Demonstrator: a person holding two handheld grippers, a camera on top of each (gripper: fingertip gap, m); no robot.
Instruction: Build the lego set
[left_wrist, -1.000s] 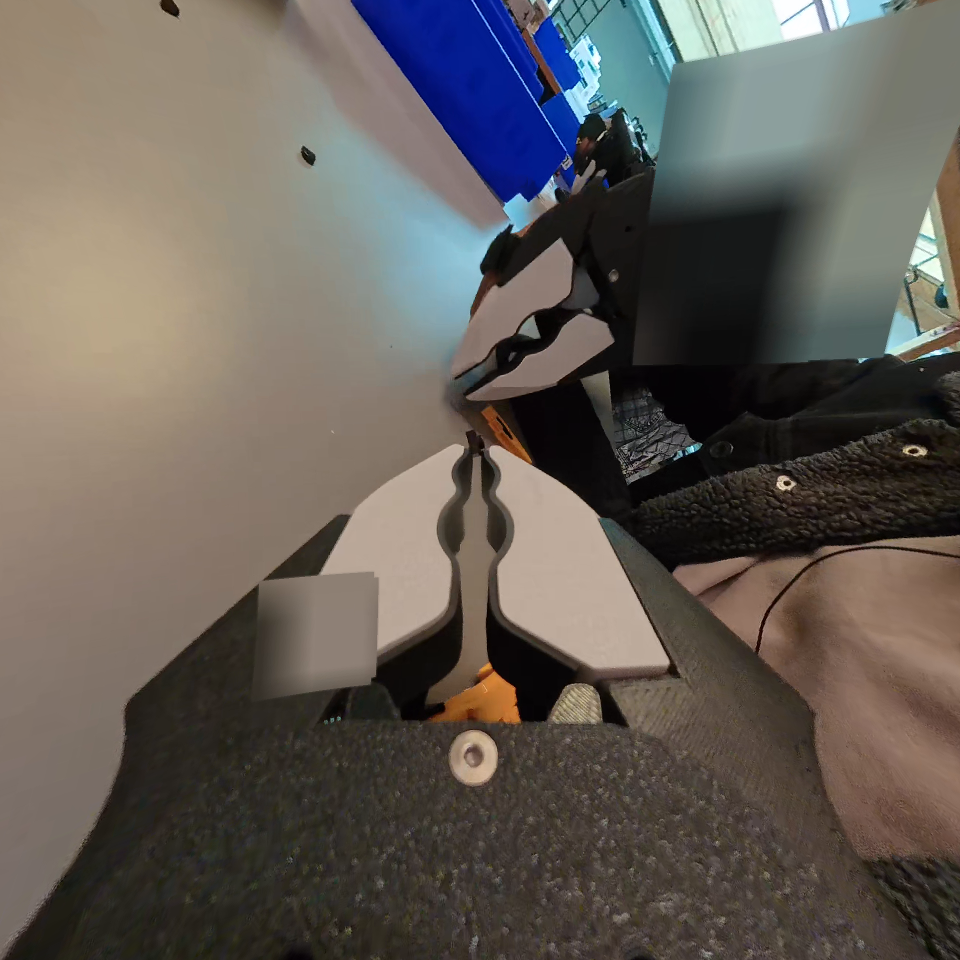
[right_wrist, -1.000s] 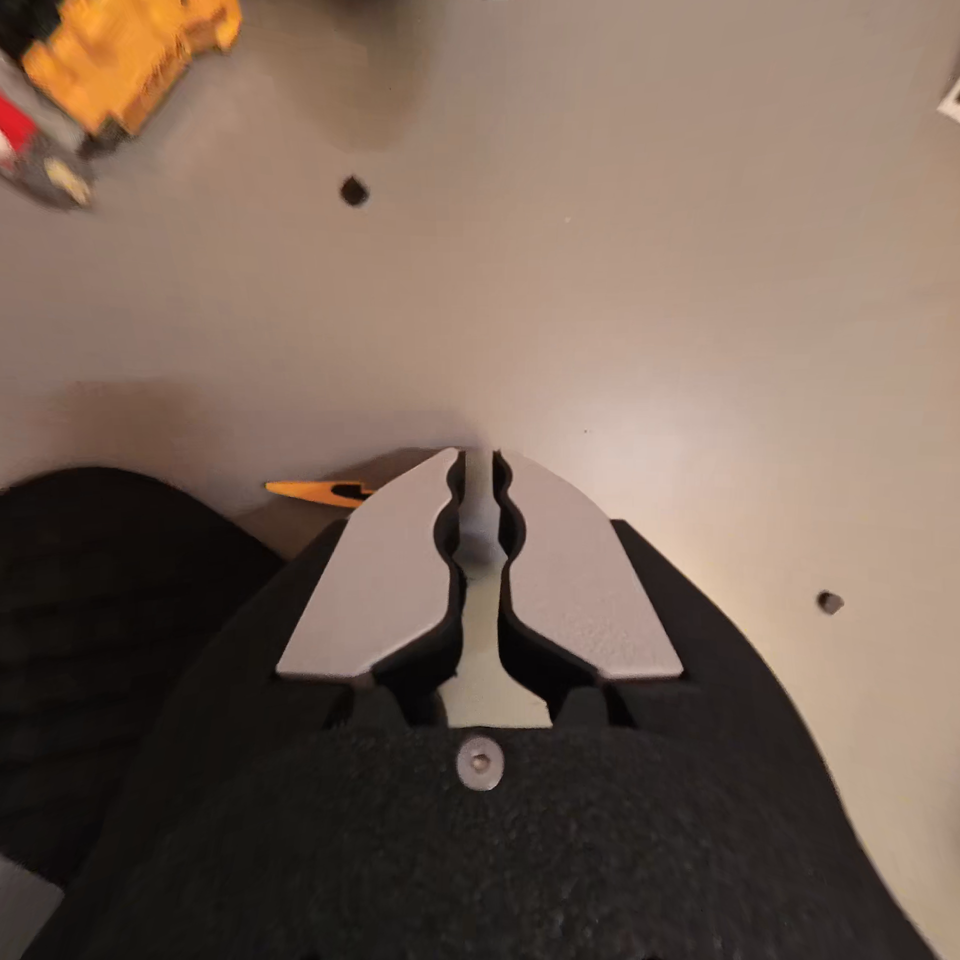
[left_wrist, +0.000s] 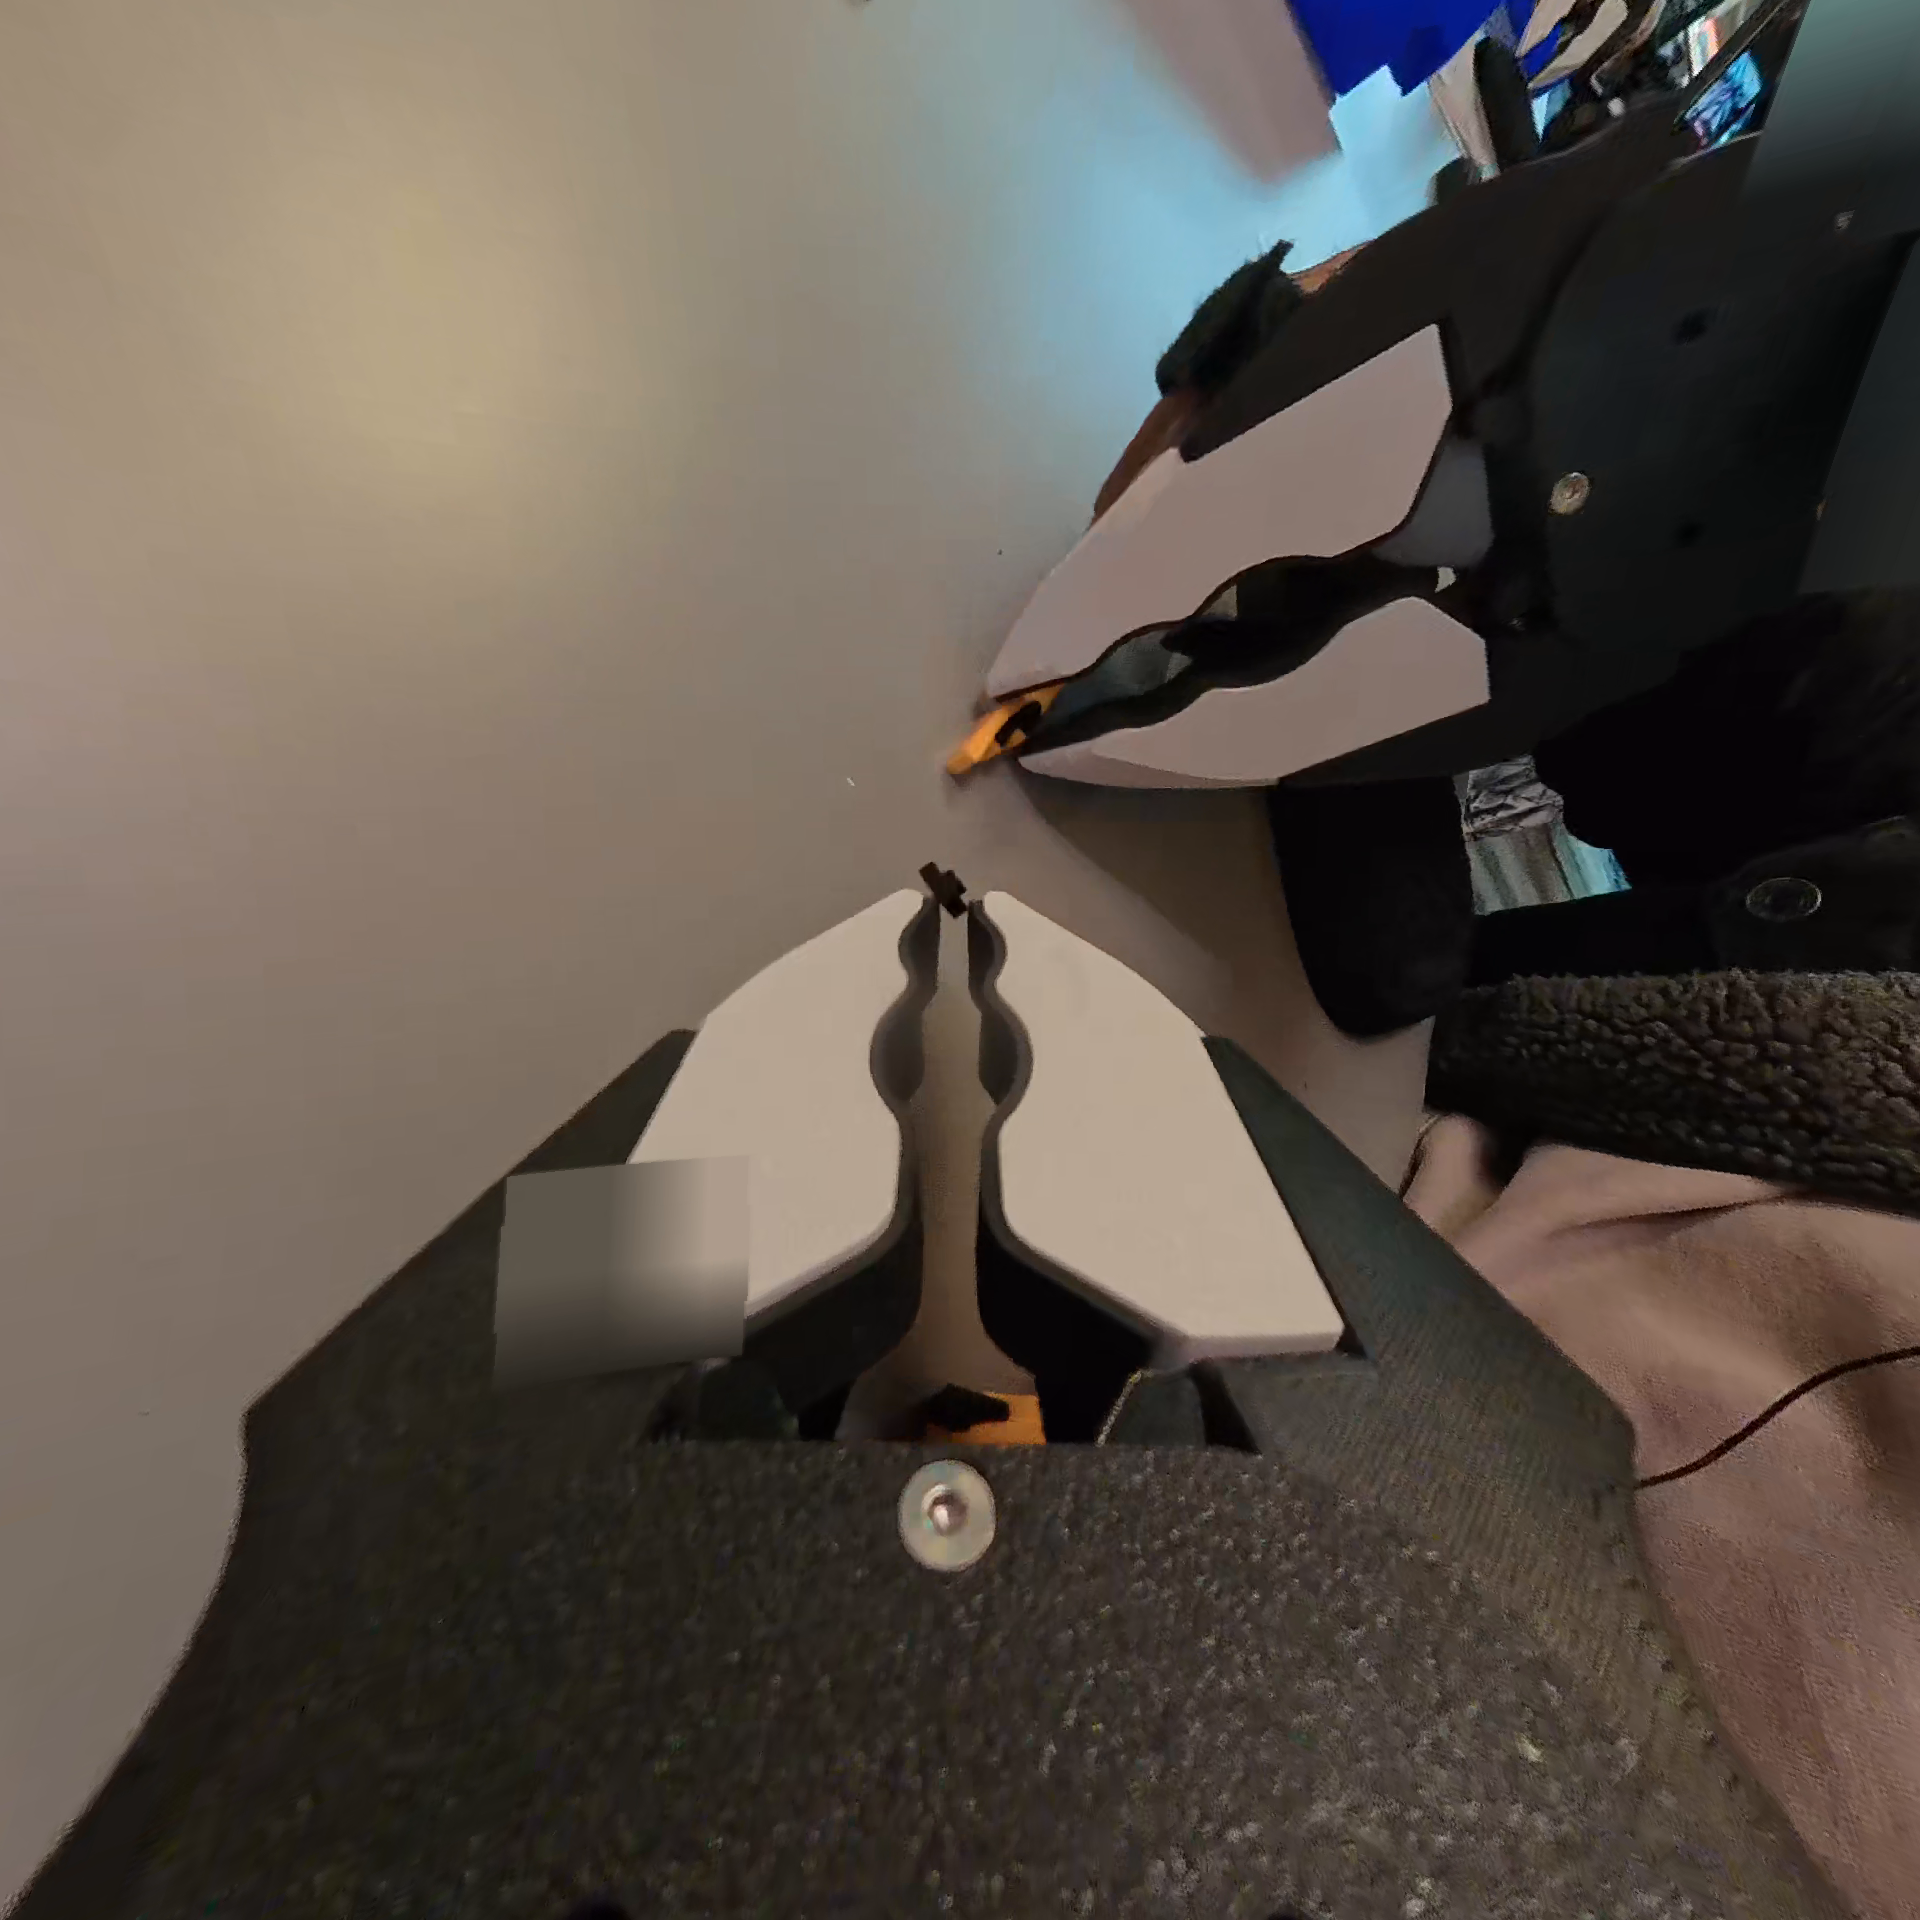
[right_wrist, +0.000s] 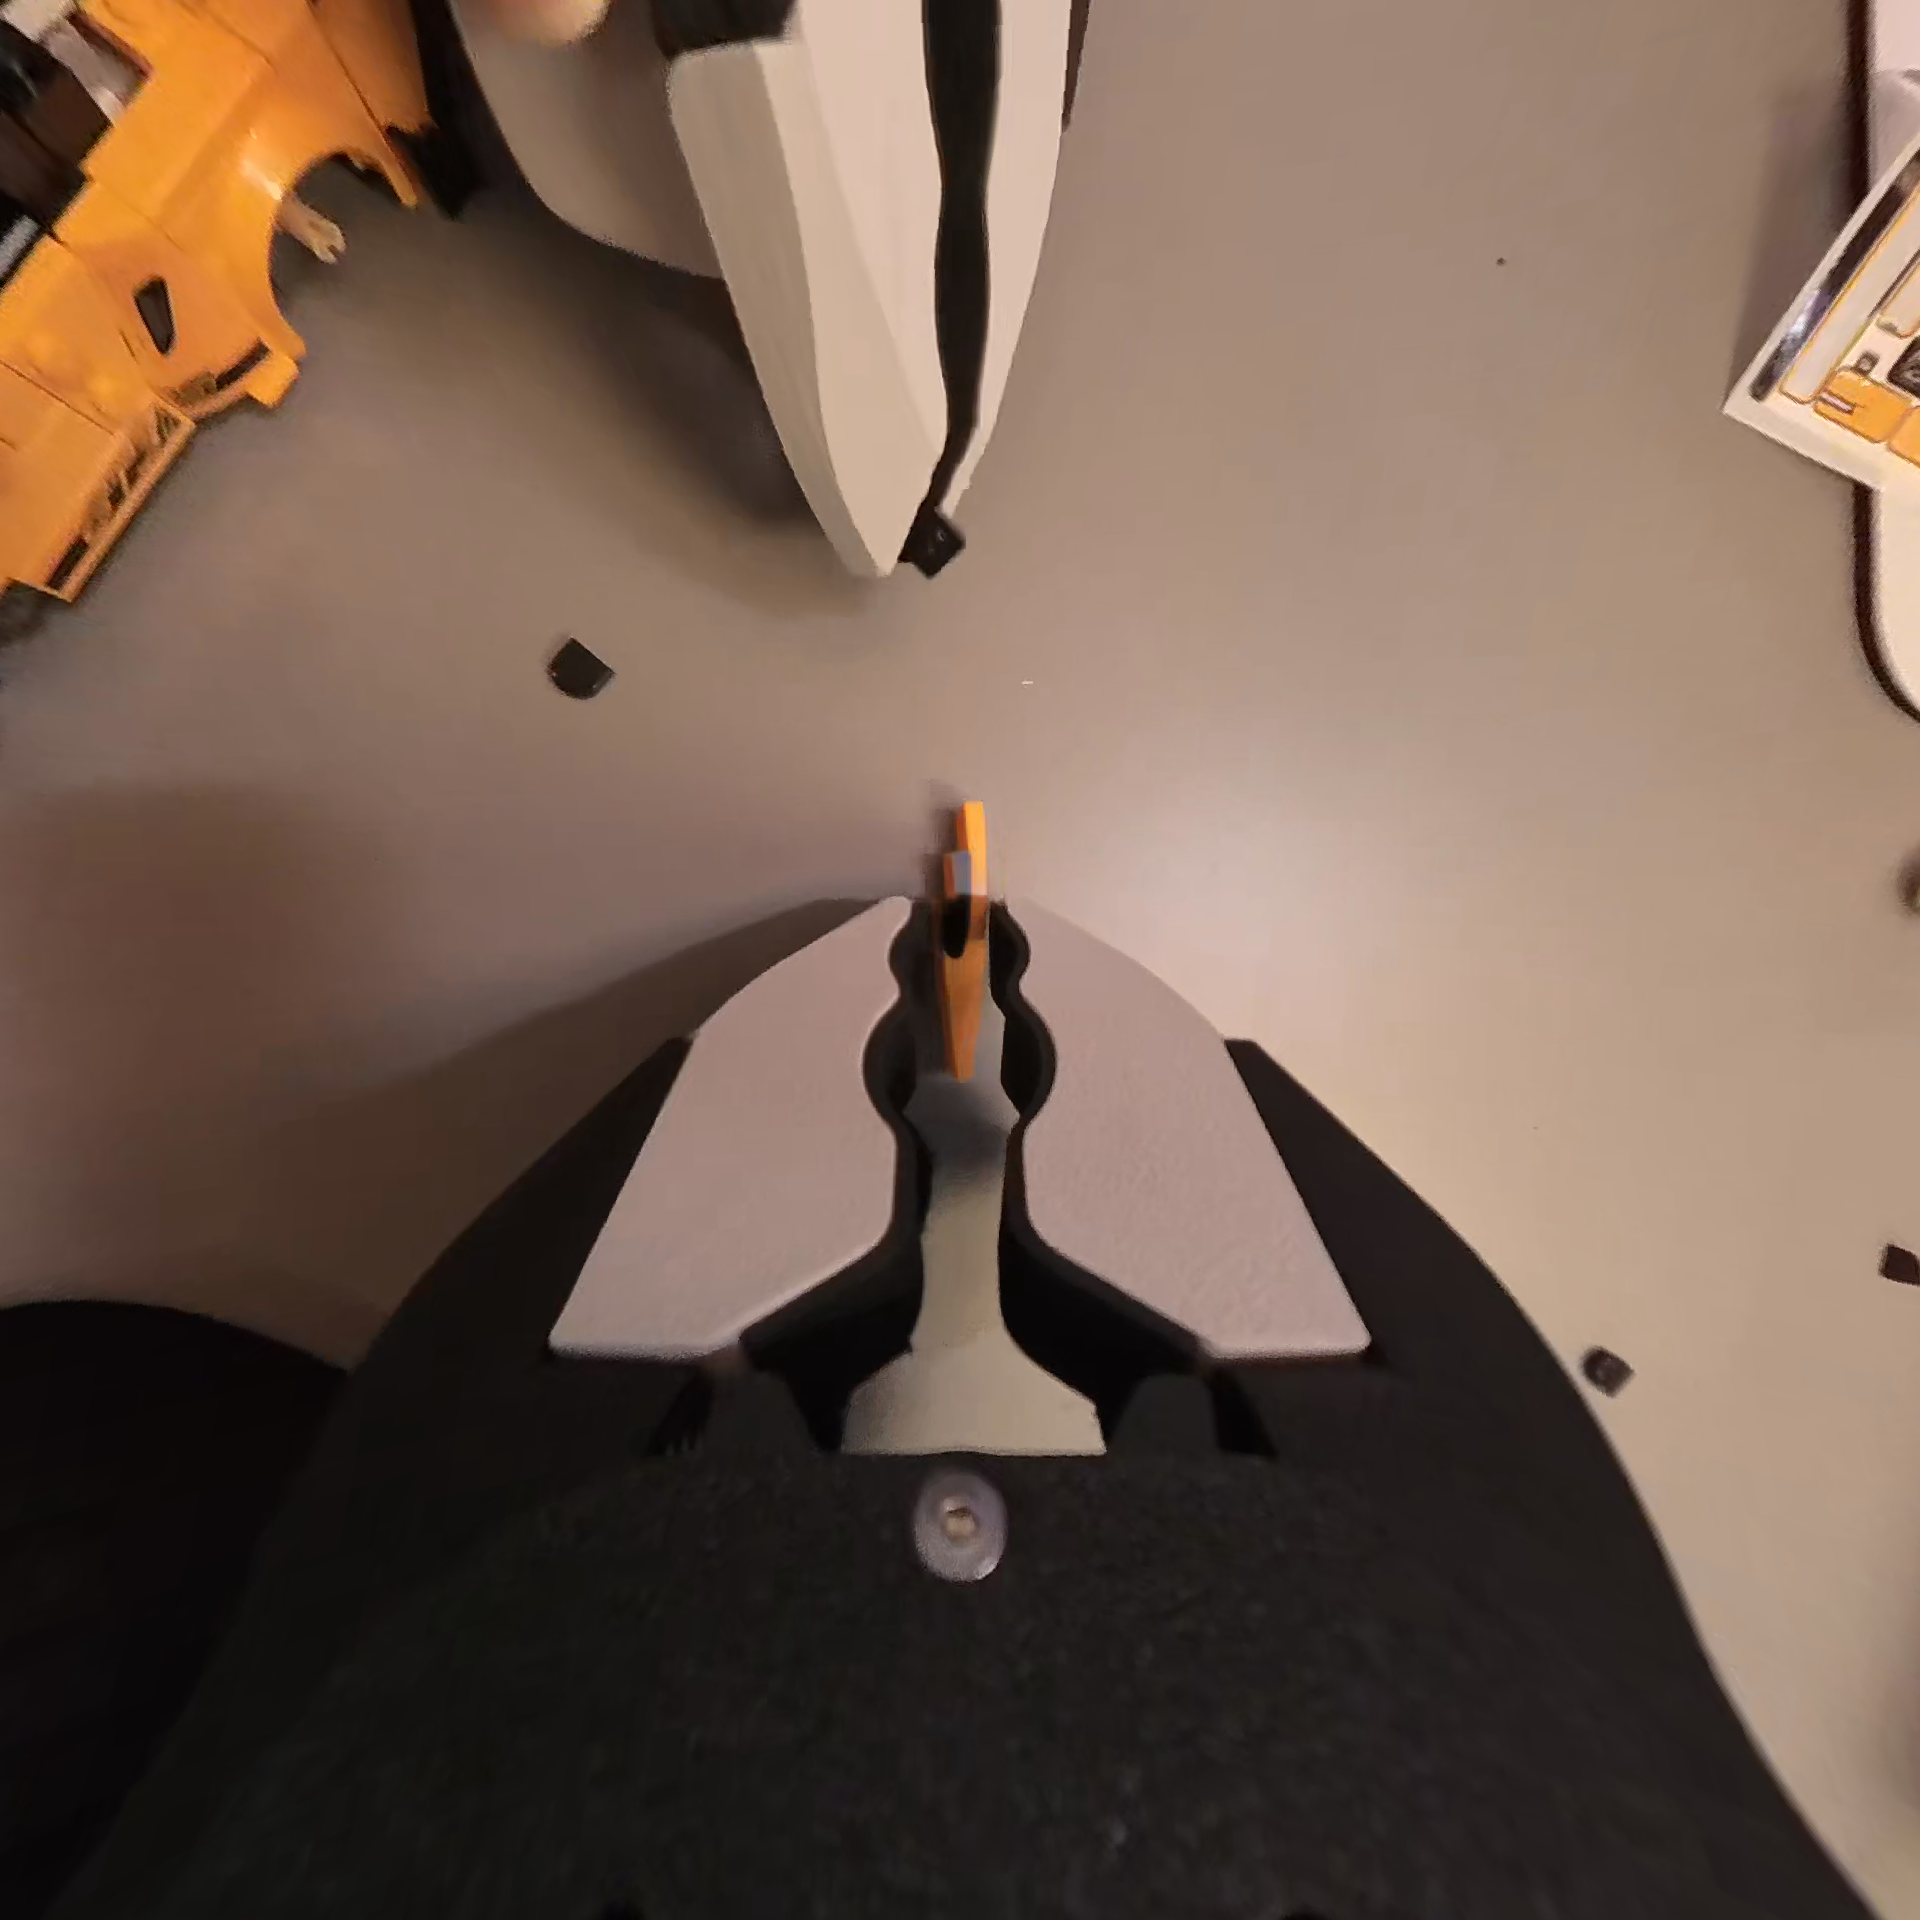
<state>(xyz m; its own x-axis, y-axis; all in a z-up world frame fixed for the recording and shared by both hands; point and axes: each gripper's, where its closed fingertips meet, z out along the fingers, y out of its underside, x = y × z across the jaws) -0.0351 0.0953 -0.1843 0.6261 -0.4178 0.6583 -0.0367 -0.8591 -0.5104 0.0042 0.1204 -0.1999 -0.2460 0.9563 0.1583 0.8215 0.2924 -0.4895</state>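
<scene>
Left tool (left_wrist: 951, 902): fingers nearly together, nipping a tiny black piece (left_wrist: 943, 885) at their very tips; most of the piece projects beyond the tips, above the grey surface (left_wrist: 416, 623). The right wrist view confirms it: the same black piece (right_wrist: 932, 544) sits at the point of the left tool.

Right tool (right_wrist: 961, 914): fingers narrowly parted and closed on a thin orange piece (right_wrist: 966, 977) held edge-on. The piece runs lengthwise along the gap, its far end sticking out past the fingertips, its near end lying back between the fingers. In the left wrist view the orange piece (left_wrist: 992, 732) shows at the right tool's tips, low against the surface.

The two tools point tip towards tip, near each other but apart, with bare surface between the black piece and the orange piece.

Surroundings, right wrist view: an orange toy vehicle (right_wrist: 135, 291) at far left; a loose black bit (right_wrist: 580, 665) on the surface left of the gap between the tools; more small dark bits (right_wrist: 1605, 1369) at near right; a printed sheet (right_wrist: 1849, 384) at far right.
</scene>
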